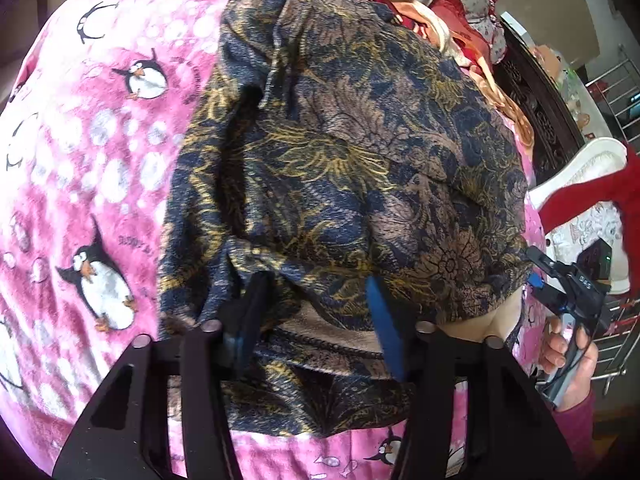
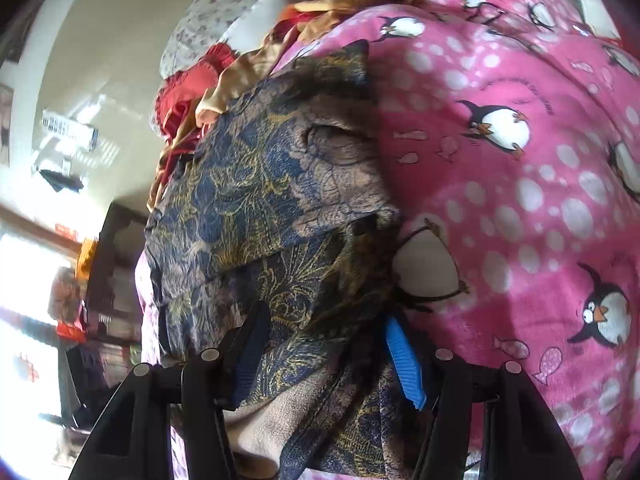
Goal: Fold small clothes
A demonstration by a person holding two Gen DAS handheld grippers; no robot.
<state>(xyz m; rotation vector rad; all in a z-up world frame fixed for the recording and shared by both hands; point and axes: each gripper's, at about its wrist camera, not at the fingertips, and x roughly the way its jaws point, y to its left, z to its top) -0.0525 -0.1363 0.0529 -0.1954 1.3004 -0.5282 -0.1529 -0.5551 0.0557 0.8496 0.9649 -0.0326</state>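
Spread over a pink penguin-print blanket [image 1: 80, 160], filling the middle of the left wrist view: a dark blue garment [image 1: 340, 160] with gold and brown floral print, rumpled, pale lining showing at its near hem. Left gripper [image 1: 316, 332] at lower centre, fingers [image 1: 384, 328] wide apart with the hem lying between them, not pinched. At the right edge, the right gripper [image 1: 568, 288] in a hand [image 1: 568, 356], just beside the garment's corner. In the right wrist view, garment [image 2: 272, 208] draped left of centre, blanket [image 2: 520, 200] to the right. Right gripper [image 2: 324, 352] fingers [image 2: 404, 360] likewise wide, cloth bunched between. Heaped red and gold bedding [image 1: 440, 8] at the top.
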